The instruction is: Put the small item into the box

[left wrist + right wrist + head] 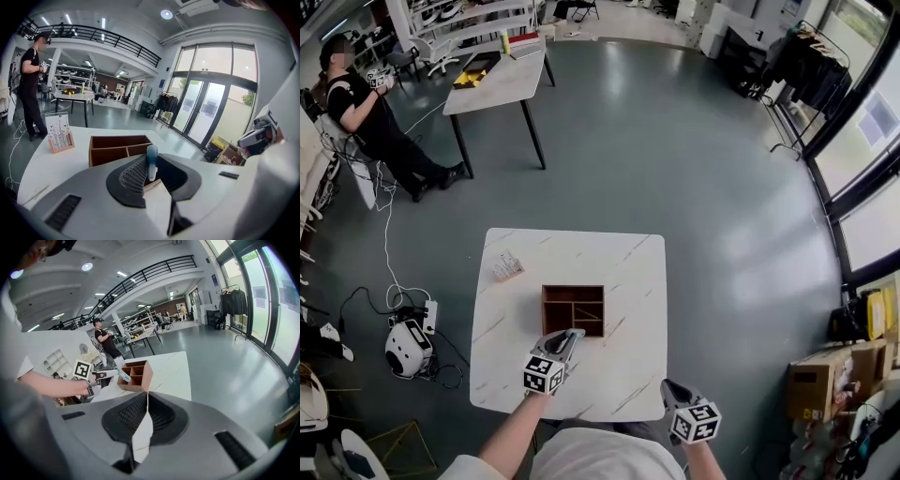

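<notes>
The left gripper (570,336) is gripping a small pale-blue and white plastic stick (152,162) between its jaws. The stick's long axis is standing upright, blue end up, near the front wall of the brown wooden compartment box (546,309) at the white marble table's (623,267) centre. The forearm is reaching forward and the gripper is tilting down. The right gripper (147,396) is hovering at the near right corner, jaws closed and empty.

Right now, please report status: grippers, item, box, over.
Left gripper shut on small blue-white item, close to wooden box. Right gripper shut, empty. Nothing between item and box.
</notes>
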A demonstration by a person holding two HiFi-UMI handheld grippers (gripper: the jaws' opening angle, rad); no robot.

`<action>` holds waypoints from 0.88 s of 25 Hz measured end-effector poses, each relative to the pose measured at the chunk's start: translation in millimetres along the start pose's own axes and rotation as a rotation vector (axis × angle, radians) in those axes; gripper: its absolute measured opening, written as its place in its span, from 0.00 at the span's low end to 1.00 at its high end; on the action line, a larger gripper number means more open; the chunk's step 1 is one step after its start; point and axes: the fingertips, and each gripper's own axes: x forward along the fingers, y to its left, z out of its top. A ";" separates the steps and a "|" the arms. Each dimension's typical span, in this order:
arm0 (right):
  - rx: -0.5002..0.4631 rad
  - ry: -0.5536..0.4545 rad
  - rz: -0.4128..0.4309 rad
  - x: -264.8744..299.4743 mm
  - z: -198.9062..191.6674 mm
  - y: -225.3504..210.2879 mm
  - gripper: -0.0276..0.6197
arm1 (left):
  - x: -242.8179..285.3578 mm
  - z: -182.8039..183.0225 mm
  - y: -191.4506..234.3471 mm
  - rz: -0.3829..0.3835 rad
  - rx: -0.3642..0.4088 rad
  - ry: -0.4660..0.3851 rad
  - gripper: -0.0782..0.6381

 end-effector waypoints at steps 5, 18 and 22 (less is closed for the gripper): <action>0.047 0.013 -0.010 0.0 -8.9 -4.6 0.08 | 21.4 -13.8 5.4 -0.004 0.036 0.045 0.21; 0.061 0.046 -0.049 7.3 -21.9 -8.0 0.08 | 59.3 -46.4 22.9 0.009 0.039 0.174 0.21; 0.067 0.049 -0.051 11.4 -23.2 -7.5 0.08 | 62.6 -52.0 25.7 0.017 0.050 0.204 0.21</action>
